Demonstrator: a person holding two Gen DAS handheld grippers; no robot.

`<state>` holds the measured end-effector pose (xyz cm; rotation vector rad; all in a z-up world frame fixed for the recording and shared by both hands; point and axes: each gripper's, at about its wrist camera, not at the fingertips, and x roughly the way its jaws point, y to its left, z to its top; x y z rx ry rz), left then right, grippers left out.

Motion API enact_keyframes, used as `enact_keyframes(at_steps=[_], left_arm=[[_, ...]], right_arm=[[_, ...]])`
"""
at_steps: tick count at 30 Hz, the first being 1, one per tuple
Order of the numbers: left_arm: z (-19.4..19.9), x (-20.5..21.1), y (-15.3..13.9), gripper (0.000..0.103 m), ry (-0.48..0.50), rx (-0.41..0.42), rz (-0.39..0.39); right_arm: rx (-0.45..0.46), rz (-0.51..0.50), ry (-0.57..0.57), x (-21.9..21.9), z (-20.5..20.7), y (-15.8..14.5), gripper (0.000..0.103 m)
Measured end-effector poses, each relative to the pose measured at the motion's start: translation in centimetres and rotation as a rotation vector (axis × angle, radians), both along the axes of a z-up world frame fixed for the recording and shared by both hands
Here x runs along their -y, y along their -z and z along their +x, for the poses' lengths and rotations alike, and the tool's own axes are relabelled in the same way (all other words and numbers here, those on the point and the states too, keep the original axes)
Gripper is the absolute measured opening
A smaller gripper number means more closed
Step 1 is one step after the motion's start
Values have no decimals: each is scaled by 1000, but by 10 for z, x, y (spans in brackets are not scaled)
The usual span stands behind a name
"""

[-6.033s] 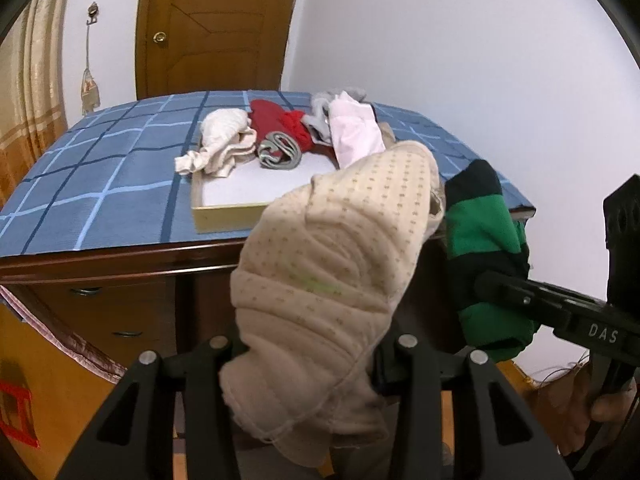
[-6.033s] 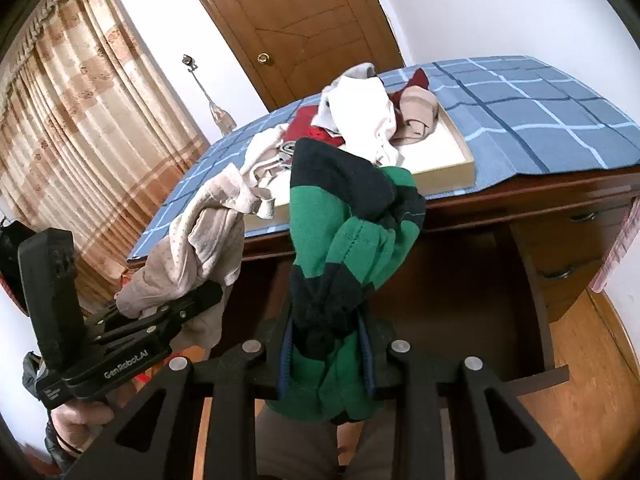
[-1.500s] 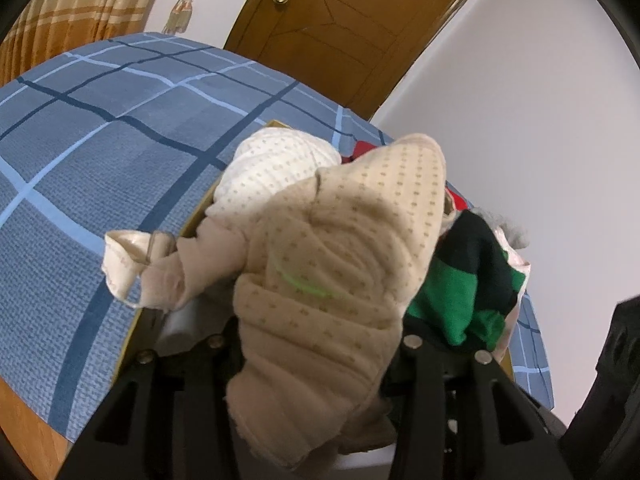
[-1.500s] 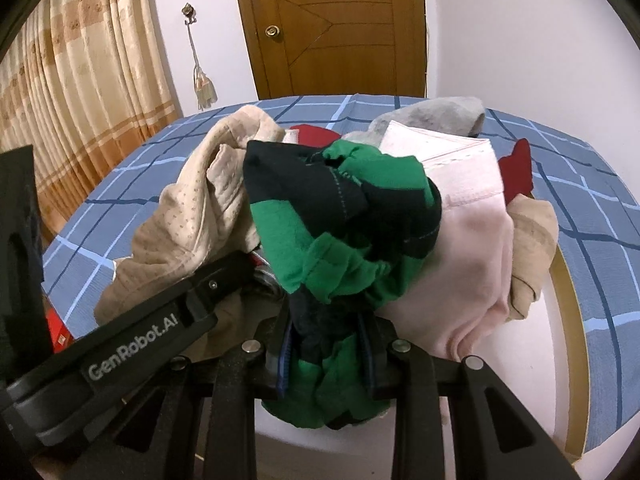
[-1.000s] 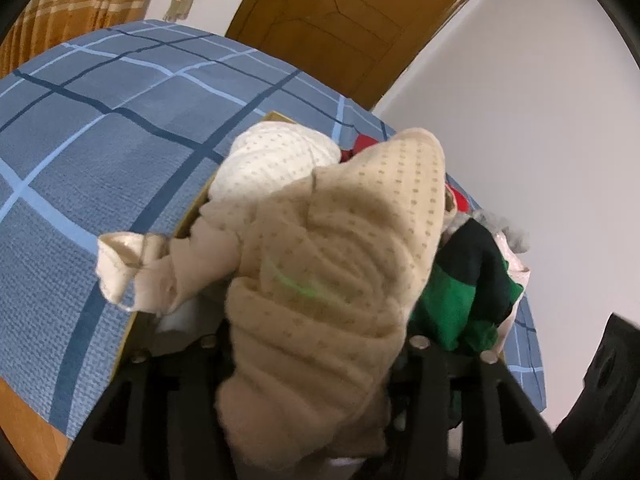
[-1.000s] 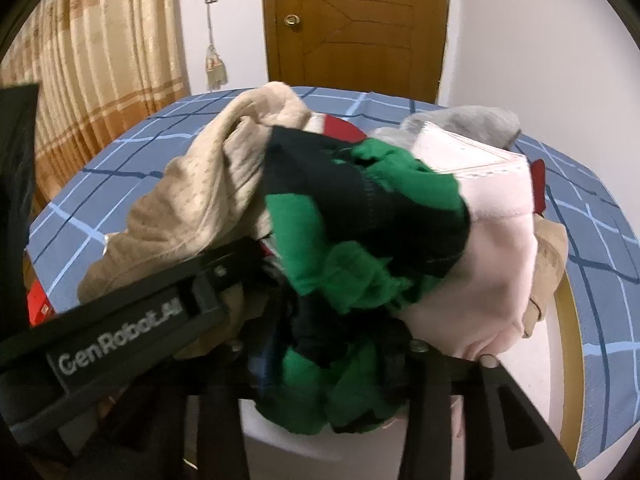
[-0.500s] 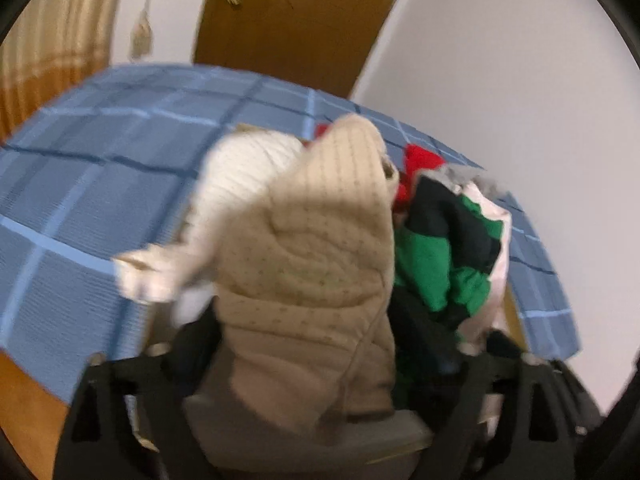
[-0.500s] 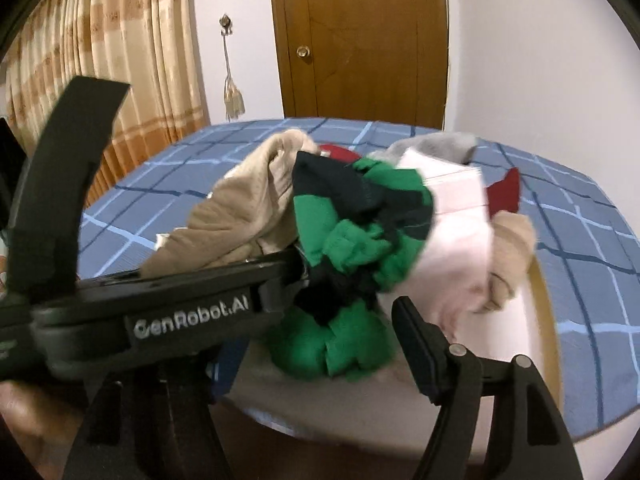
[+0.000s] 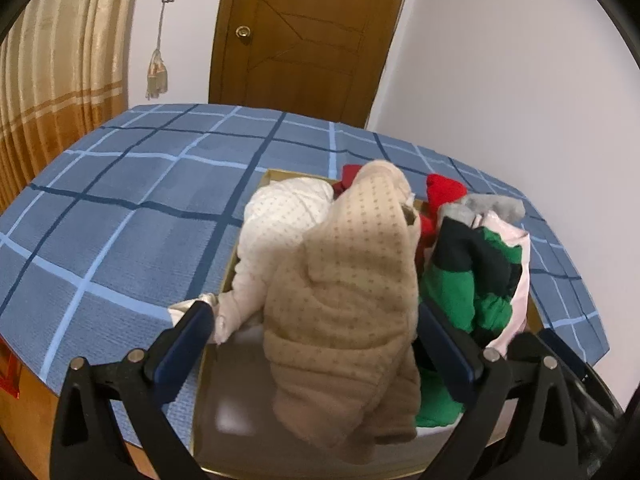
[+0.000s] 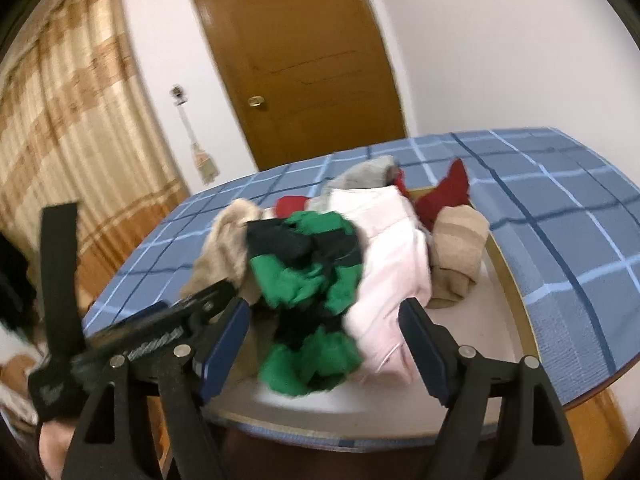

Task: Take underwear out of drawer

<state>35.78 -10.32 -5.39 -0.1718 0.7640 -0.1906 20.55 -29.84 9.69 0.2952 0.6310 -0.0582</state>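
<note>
From the left wrist, our left gripper [image 9: 312, 336] stands wide apart around the beige dotted knit underwear [image 9: 348, 300], dropped in the shallow wooden tray [image 9: 208, 432]. From the right wrist, our right gripper [image 10: 324, 344] is opening, pads clear of the green-and-black striped underwear [image 10: 308, 280]; we judge both released, so next both must withdraw.

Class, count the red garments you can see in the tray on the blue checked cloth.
2, though they may be parts of one garment: a red piece at the tray's far right, another behind the green-and-black garment. More may be buried.

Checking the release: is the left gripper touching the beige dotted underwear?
Cannot tell. In the left wrist view, left gripper jaws are opening; beige dotted underwear hides any gap at the right one.
</note>
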Motion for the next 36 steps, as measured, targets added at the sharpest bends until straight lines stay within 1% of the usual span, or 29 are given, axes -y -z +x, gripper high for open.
enact_keyframes(at_steps=[2, 3, 4, 6, 10, 14, 16, 21, 27, 32, 36], left_arm=[[-3, 0, 0, 102, 3, 7, 14], [-5, -1, -1, 102, 3, 18, 24], [-7, -1, -1, 102, 0, 26, 33], [-11, -1, -2, 102, -2, 35, 40], [-20, 2, -2, 102, 21, 70, 61], [-25, 3, -1, 102, 22, 86, 70], [-28, 3, -2, 102, 18, 106, 88], [-38, -1, -6, 102, 12, 115, 83], [-50, 1, -4, 102, 22, 122, 128], [-62, 1, -2, 102, 35, 132, 142], [-69, 0, -2, 102, 39, 130, 130]], right_arm=[[-20, 6, 33, 5, 4, 3, 79], [-16, 21, 39, 8, 2, 4, 79], [-8, 26, 39, 9, -1, 4, 79], [17, 7, 47, 9, -8, 2, 79], [75, -3, 70, 9, -20, -1, 79], [57, 17, 62, 9, -20, 5, 79], [71, 23, 61, 10, -22, 7, 79], [101, -24, 56, 3, -32, -1, 79], [126, -55, 47, -2, -39, -8, 79], [127, -38, 30, -6, -47, -8, 79], [125, -43, 24, -8, -50, -6, 79]])
